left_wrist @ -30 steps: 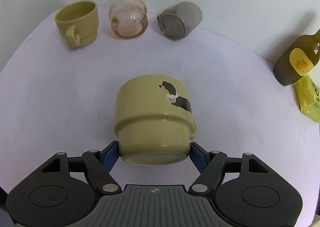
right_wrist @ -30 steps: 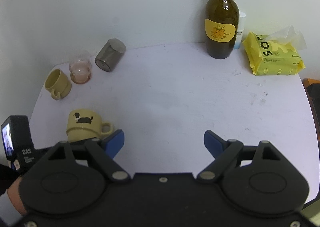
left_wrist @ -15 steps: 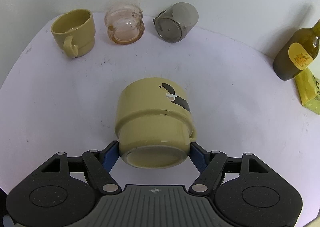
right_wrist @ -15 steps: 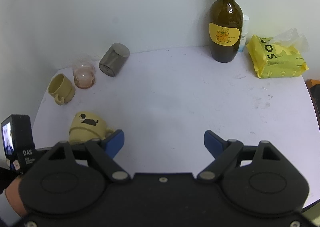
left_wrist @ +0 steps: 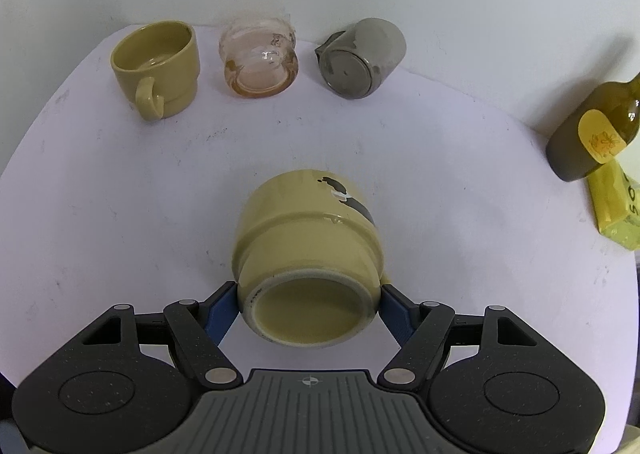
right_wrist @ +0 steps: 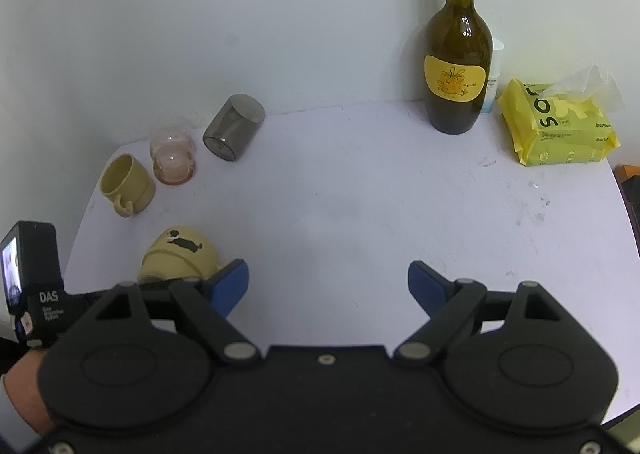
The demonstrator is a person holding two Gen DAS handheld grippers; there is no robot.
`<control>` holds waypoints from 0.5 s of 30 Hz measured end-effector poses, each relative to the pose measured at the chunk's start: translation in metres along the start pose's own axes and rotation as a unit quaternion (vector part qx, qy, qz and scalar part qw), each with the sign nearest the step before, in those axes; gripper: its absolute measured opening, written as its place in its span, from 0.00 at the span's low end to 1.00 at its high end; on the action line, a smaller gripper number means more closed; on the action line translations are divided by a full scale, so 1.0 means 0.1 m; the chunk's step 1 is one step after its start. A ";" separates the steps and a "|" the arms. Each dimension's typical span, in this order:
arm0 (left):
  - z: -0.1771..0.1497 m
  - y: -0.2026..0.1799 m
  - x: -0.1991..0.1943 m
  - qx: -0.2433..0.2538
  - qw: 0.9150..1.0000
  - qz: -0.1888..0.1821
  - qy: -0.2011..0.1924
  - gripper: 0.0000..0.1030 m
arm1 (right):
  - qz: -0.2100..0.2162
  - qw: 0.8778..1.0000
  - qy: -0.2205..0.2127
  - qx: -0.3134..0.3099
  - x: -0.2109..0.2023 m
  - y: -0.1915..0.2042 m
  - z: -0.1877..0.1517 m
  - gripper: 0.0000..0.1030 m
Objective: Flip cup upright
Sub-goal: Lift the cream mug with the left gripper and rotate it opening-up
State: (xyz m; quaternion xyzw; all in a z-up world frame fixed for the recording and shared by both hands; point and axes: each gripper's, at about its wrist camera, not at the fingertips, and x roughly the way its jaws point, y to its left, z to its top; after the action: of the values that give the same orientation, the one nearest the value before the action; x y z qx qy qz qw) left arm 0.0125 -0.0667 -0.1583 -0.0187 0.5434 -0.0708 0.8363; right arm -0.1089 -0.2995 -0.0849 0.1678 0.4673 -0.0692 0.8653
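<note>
A yellow mug with a black dog print (left_wrist: 308,238) is held tilted above the white table, its base facing my left wrist camera and its mouth pointing away and down. My left gripper (left_wrist: 308,304) is shut on the mug's narrow base, one blue pad on each side. The mug also shows in the right wrist view (right_wrist: 178,254), at the left, lifted and tipped. My right gripper (right_wrist: 328,282) is open and empty over the table's middle front.
Along the back wall stand an upright yellow cup (left_wrist: 158,66), a pink glass on its side (left_wrist: 260,66) and a grey metal cup on its side (left_wrist: 360,58). A green wine bottle (right_wrist: 458,66) and a yellow wipes pack (right_wrist: 556,122) are at the back right.
My left gripper has lifted and tipped the mug, so its base now faces the camera more fully. The right gripper has risen slightly and stays open.
</note>
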 end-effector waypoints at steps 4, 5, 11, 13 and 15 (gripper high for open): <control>0.02 0.01 -0.01 -0.007 1.000 -0.001 0.000 0.67 | 0.001 1.000 -0.002 0.001 0.00 0.00 0.01 0.84; 0.05 0.02 -0.01 -0.015 1.000 -0.003 0.001 0.67 | 0.000 1.000 -0.004 0.001 -0.01 0.00 0.01 0.84; 0.09 0.08 0.06 -0.046 0.999 -0.007 0.021 0.67 | 0.000 1.000 -0.008 0.005 -0.01 0.01 0.02 0.84; 0.09 0.05 0.06 -0.033 0.999 0.003 0.015 0.67 | -0.001 1.000 -0.010 0.007 -0.01 0.00 0.02 0.84; 0.09 0.06 0.09 -0.041 0.999 -0.002 0.020 0.67 | -0.002 1.000 -0.012 0.009 -0.02 -0.02 0.03 0.84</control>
State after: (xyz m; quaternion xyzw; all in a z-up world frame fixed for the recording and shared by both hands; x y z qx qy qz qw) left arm 0.0249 -0.0624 -0.1632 -0.0523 0.5624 -0.0504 0.8237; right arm -0.1083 -0.3022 -0.0823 0.1741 0.4568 -0.0769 0.8689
